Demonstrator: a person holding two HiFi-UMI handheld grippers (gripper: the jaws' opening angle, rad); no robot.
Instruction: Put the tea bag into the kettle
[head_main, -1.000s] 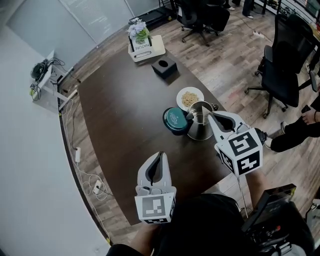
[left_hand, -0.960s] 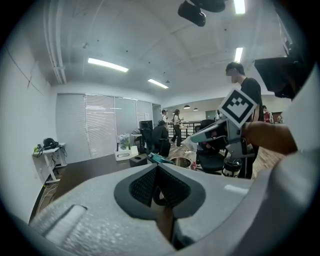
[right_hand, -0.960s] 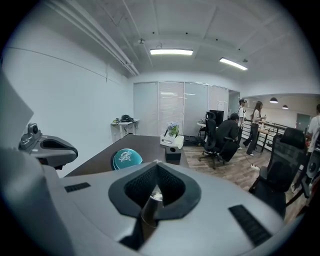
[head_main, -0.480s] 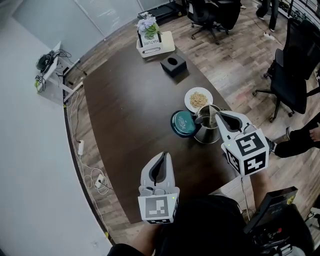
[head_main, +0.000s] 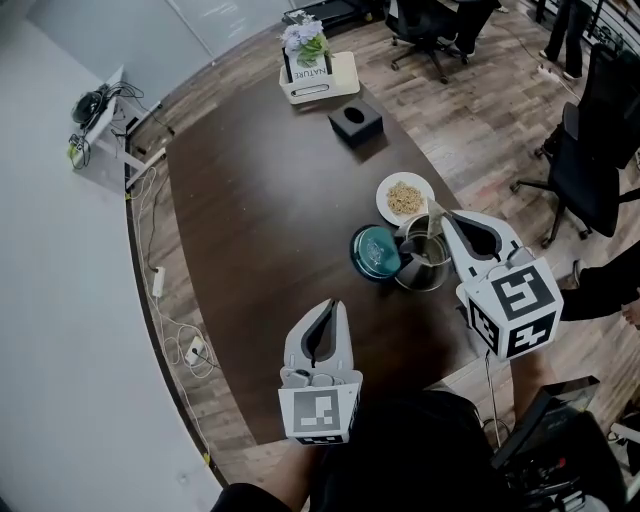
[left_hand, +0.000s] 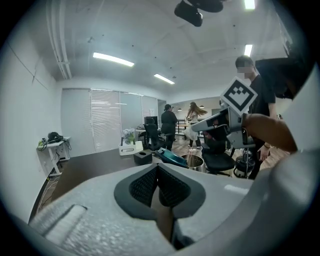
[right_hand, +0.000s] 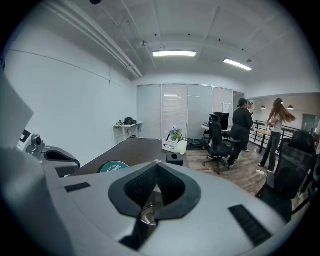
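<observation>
Right hand-held gripper (head_main: 449, 217): jaws closed, tea bag (head_main: 433, 209) pinched at the tips, just above the open kettle (head_main: 424, 268). It reaches in from the right edge of the worktop (head_main: 250, 200), pointing forward and left.

Left hand-held gripper (head_main: 324, 306): jaws together, nothing between them. It is held over the near edge, pointing forward.

Teal lid (head_main: 376, 250) sits just left of the kettle.

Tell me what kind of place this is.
Most likely an open office or meeting area. A long dark conference table stands beside black swivel office chairs, and the far end has a glass partition with blinds under ceiling strip lights.
</observation>
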